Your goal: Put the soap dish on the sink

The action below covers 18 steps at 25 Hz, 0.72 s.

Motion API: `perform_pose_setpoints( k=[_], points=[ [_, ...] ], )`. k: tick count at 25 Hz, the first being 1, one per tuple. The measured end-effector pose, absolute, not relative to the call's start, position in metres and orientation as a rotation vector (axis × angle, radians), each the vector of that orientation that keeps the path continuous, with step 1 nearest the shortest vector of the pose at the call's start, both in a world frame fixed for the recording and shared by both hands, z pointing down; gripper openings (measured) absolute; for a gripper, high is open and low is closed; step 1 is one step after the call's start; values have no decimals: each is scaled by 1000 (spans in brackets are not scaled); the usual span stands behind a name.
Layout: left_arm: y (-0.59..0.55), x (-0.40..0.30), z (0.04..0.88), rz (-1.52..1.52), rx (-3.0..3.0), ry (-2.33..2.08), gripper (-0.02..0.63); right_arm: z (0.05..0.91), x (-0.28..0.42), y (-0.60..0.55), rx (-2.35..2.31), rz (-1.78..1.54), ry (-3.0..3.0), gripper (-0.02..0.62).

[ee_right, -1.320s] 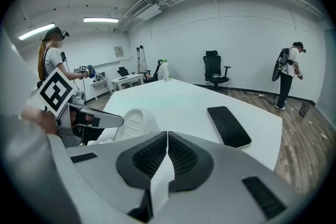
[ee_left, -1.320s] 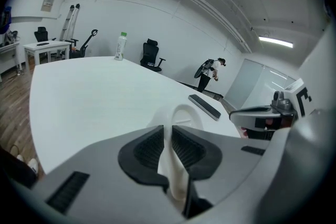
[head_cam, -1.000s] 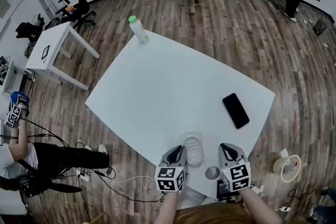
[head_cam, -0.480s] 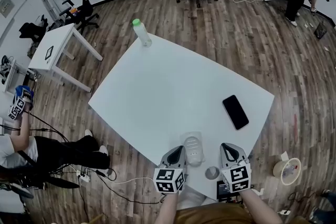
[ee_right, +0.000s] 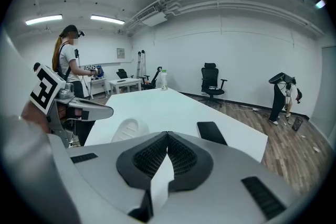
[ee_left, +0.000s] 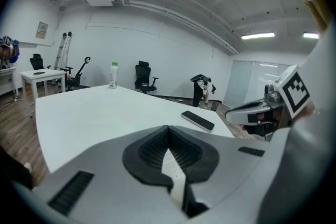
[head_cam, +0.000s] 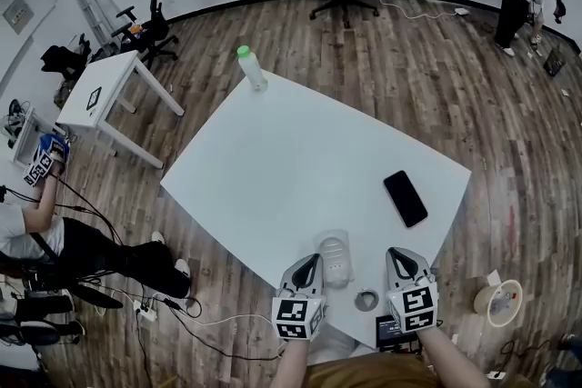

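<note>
Holding left gripper [head_cam: 312, 259] and right gripper [head_cam: 394, 255] fully closed on nothing, bottom centre of the head view, flanking the soap dish [head_cam: 336, 254]. Could shove it off the near edge of the white table [head_cam: 291, 150] if approached closed; no sink visible. Looks pale, oval, ribbed, lying flat.

We held a gripper in each hand, low in the head view, both pointing forward and tilted somewhat downward. Our left gripper [head_cam: 307, 263] had its jaws pressed together at the tips, with nothing between them. Our right gripper [head_cam: 400, 257] sat level with it and well apart, its jaws likewise closed and empty. The marker cube [head_cam: 298, 319] on each faced up toward our head. Our left forearm [head_cam: 293, 365] and right forearm [head_cam: 447, 357] ran back from the grippers, roughly parallel, out of the bottom of the view.
</note>
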<state>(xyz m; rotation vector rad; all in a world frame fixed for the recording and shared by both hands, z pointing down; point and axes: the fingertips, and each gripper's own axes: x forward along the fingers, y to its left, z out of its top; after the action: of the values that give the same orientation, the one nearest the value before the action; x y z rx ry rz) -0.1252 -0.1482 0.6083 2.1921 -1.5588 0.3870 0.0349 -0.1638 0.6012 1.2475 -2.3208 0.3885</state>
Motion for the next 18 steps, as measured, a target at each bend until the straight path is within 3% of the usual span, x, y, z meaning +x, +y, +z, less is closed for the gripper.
perform_pose_setpoints(
  k=[18],
  points=[
    [-140, -140, 521, 275, 2258, -1793, 6, 514, 59, -170, 1398, 271, -2460, 9]
  ],
)
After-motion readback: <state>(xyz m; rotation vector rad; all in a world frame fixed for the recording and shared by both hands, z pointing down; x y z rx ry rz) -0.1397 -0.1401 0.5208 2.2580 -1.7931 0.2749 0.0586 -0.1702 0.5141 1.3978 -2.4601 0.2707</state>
